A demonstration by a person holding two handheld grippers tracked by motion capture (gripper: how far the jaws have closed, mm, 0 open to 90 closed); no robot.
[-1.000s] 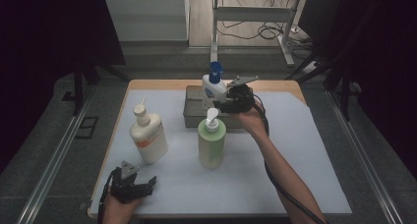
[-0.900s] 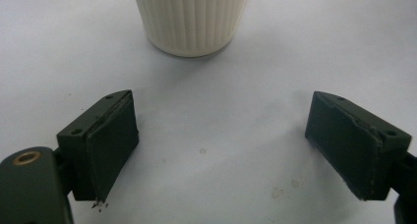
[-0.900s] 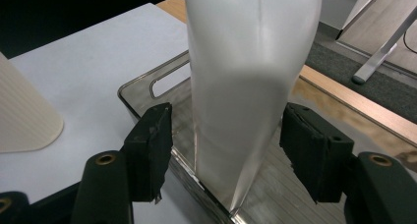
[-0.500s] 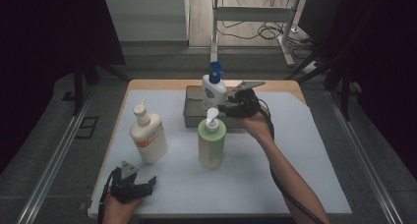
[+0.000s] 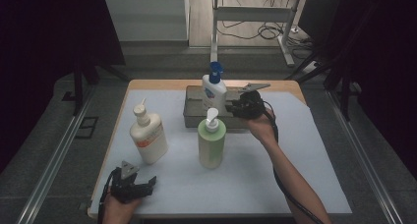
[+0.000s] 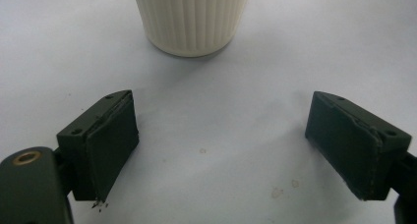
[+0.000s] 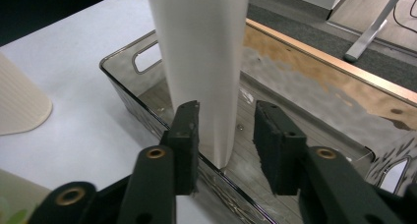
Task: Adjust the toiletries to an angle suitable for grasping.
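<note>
The right hand-held gripper (image 7: 223, 145) has just been closing around the blue-capped white bottle (image 5: 214, 90), which stands in the metal tray (image 7: 295, 130); its right pad is not yet touching. Nearer than the tray, the left hand-held gripper (image 6: 223, 150) gapes wide over the worktop (image 5: 314, 150).

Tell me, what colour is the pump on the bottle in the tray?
Blue pump, clearest in the high view.

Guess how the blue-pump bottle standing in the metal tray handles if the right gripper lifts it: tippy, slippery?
Probably tippy: the blue-pump bottle is tall and narrow and stands upright in the metal tray. Likely slippery, since its white wall looks smooth. The right gripper has just been closing with the bottle between its jaws, low down, so it may sway when lifted.
</note>
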